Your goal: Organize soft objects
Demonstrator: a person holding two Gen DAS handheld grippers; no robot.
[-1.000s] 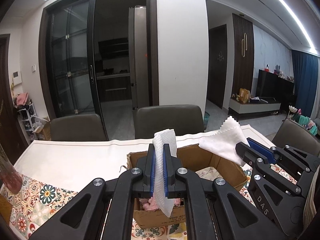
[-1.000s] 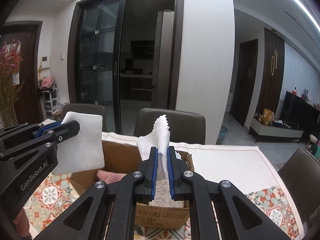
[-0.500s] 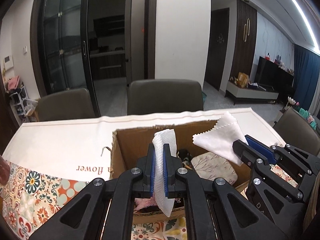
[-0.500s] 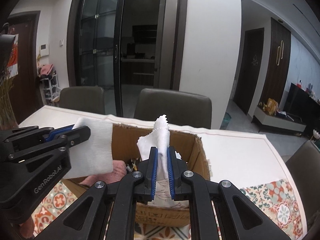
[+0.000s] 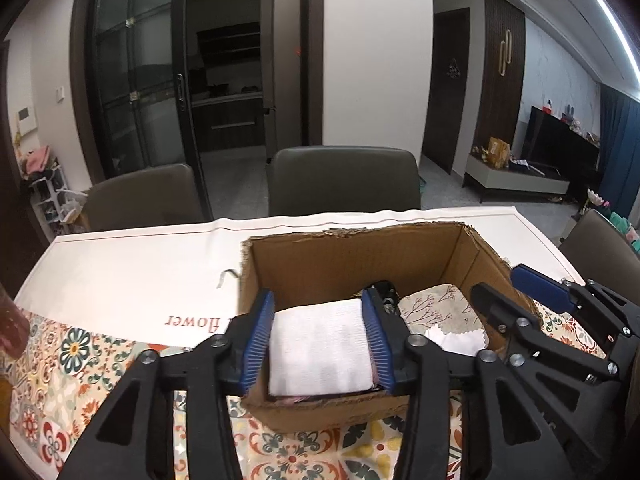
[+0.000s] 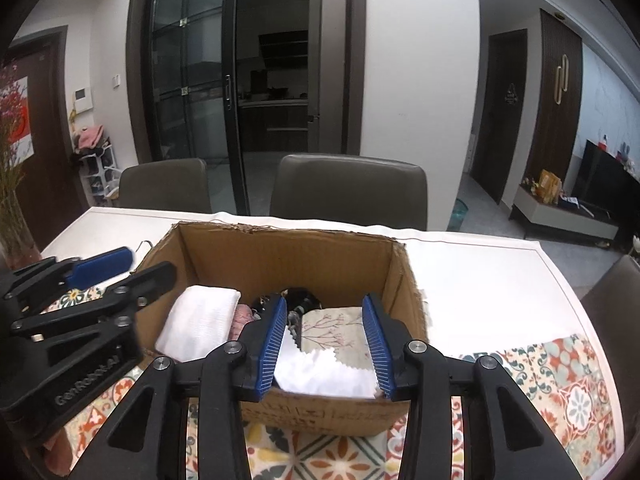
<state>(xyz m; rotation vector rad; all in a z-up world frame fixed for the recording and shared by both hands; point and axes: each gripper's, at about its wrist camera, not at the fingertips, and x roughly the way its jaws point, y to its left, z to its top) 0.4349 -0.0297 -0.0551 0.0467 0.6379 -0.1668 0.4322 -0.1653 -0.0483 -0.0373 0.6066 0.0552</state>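
A cardboard box (image 5: 344,256) (image 6: 280,256) stands on the table. My left gripper (image 5: 318,338) is open above its left part, and a folded white towel (image 5: 320,352) (image 6: 198,322) lies in the box between the fingers. My right gripper (image 6: 326,338) is open above the right part, over a white zigzag-edged cloth (image 6: 324,372) (image 5: 456,340). A floral cloth (image 6: 332,328) (image 5: 432,308), a pink item (image 6: 242,316) and dark items lie inside too.
The table has a white runner (image 5: 140,272) and a patterned cloth (image 5: 60,364) (image 6: 560,380). Grey chairs (image 5: 344,180) (image 6: 348,188) stand behind the table. A vase of dried flowers (image 6: 12,208) stands at far left.
Both grippers tilted down over the box and opened. The white towel and the zigzag cloth left the jaws and now lie in the box.
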